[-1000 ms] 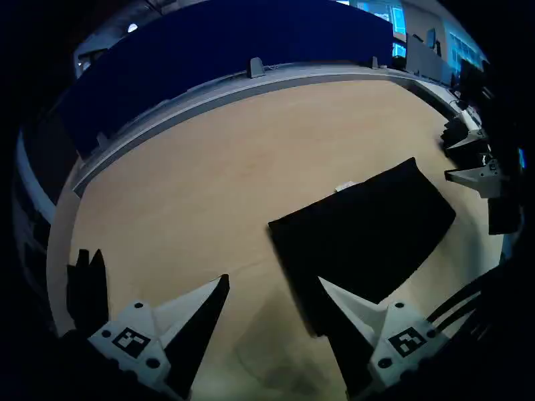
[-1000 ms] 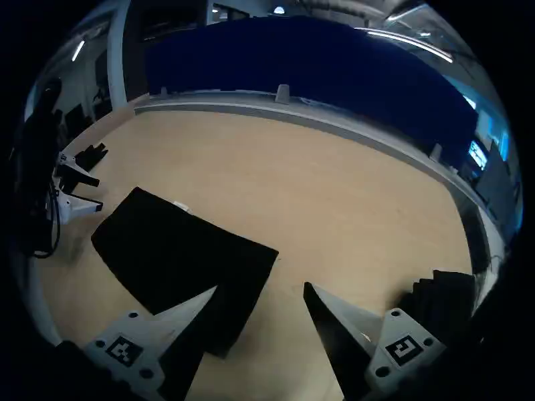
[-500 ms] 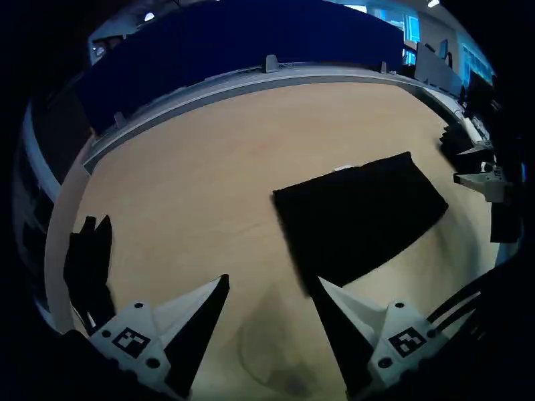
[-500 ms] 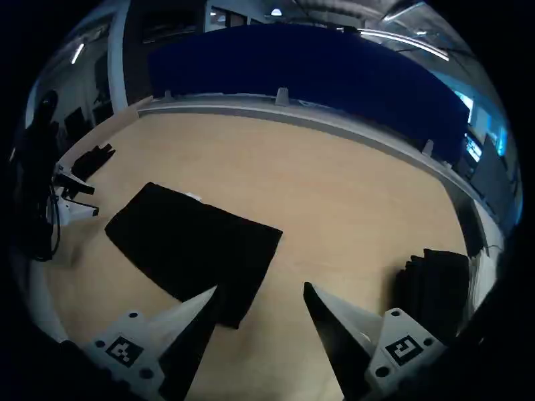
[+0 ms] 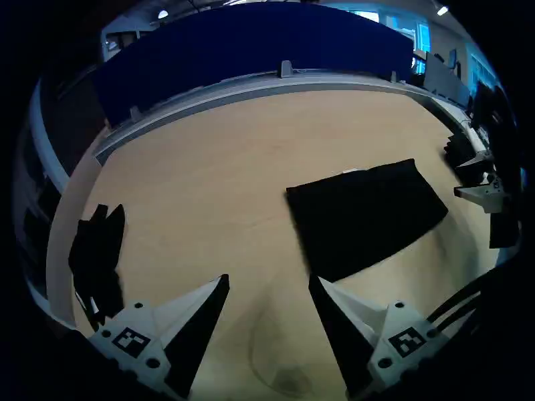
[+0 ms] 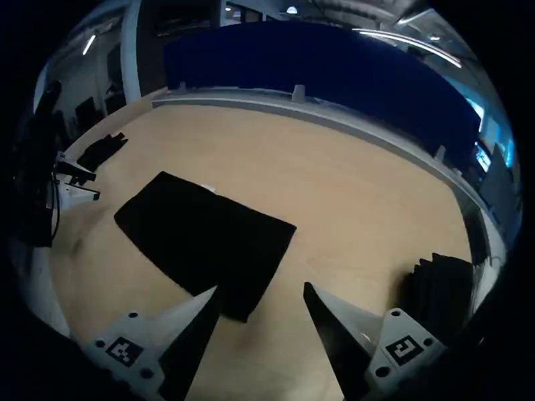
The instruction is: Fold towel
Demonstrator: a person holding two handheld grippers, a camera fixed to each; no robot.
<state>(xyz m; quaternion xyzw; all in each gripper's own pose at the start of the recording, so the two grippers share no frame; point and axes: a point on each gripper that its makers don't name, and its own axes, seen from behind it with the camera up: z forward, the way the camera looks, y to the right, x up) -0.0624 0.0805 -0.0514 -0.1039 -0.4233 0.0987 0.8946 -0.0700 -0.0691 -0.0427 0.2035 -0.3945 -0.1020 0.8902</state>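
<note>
A black towel (image 5: 366, 215) lies flat and folded on the light wooden table, to the right of centre in the left gripper view. In the right gripper view the same towel (image 6: 204, 237) spreads left of centre, with a small white tag at its far edge. My left gripper (image 5: 267, 294) hovers open above the table, just short of the towel's near left corner, holding nothing. My right gripper (image 6: 261, 304) is open too, its left finger over the towel's near corner. The right gripper (image 5: 483, 192) appears at the far right, and the left gripper (image 6: 75, 184) at the far left.
A stack of dark folded cloths (image 5: 97, 250) sits at the table's left edge, and another stack (image 6: 441, 287) at the right edge. A blue partition (image 5: 254, 47) on a grey rail (image 5: 267, 83) bounds the table's far side. Bare wood (image 6: 334, 174) stretches beyond the towel.
Both grippers have drawn back from the towel; it now lies farther from the fingers in both views. The left fingertips no longer overlap it. Both stay open.
</note>
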